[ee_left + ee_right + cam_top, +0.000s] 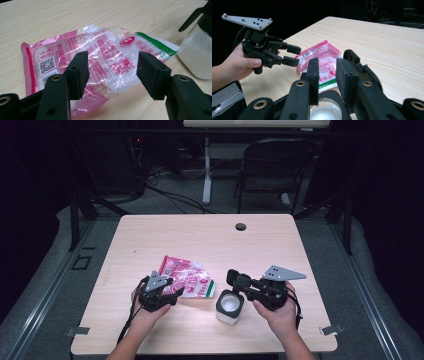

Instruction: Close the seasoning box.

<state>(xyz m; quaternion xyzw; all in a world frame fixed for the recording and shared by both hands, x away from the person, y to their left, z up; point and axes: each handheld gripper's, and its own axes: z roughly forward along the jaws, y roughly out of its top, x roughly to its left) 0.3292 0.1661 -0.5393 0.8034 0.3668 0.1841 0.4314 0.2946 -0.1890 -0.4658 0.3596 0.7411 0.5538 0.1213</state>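
Now the left gripper, jaws spread and empty, hovers at the near edge of the pink plastic bag lying flat on the counter. Right gripper, jaws partly closed on nothing, sits above the white-filled jar just right of the bag.

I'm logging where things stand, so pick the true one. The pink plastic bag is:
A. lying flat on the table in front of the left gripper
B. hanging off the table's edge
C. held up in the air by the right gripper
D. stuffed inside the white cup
A: the pink plastic bag lies flat on the table, just ahead of the open left gripper.
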